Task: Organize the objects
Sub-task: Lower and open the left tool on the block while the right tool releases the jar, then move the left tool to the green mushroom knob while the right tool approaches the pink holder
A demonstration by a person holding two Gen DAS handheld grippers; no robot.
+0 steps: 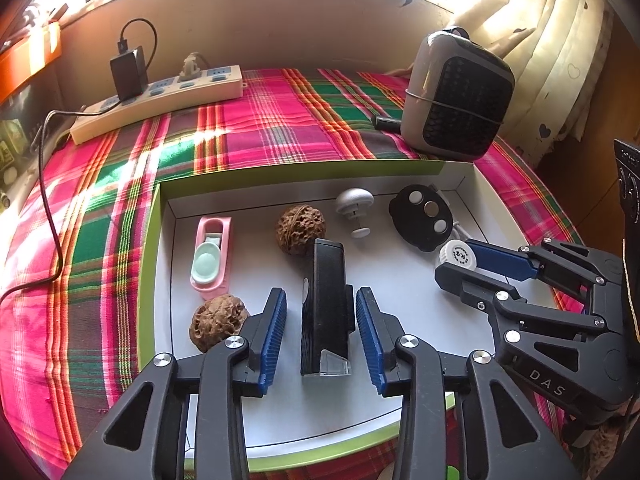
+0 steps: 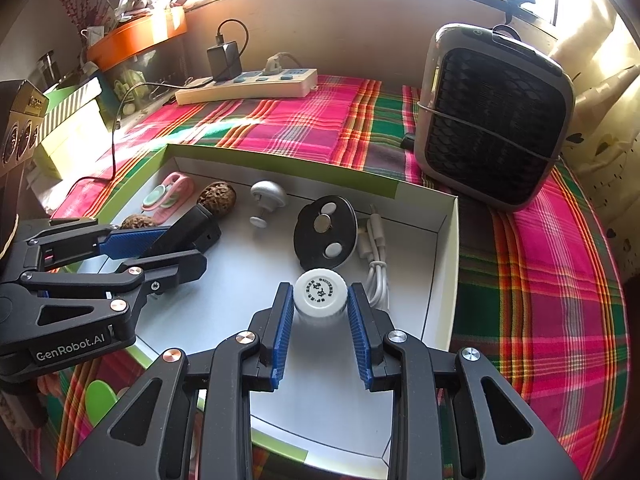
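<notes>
Left wrist view, lower centre: left gripper (image 1: 321, 336) with jaws apart, straddling the black rectangular device (image 1: 325, 304); clear gaps between both blue pads and the device's sides. Device lying on the floor of the white tray (image 1: 408, 280), long axis running away from the camera. Release judged complete or nearly so. To finish well: lift straight up and back along the device's axis, keeping both pads off its sides to avoid dragging or turning it.

Right wrist view, lower centre: right gripper (image 2: 320, 320) clamped on the white round bottle (image 2: 321, 295), pads pressing its left and right flanks, cap facing up. Whether the base rests on the tray floor: cannot tell. Lower until seated, then spread the jaws evenly; a tall round body tips if one pad lets go first.

Mid-frame, left wrist view: one walnut (image 1: 217, 321) just left of the left pad, a second walnut (image 1: 301, 229) touching or just beyond the device's far end, pink case (image 1: 211, 258) at left. Avoid sweeping sideways.

Farther in: silver knob (image 1: 354, 205), black disc (image 1: 423, 222), white cable (image 2: 374, 256) beside the bottle. Beyond the tray: plaid cloth (image 1: 260, 132), power strip (image 1: 160, 98) upper left, grey heater (image 1: 456, 96) upper right.
</notes>
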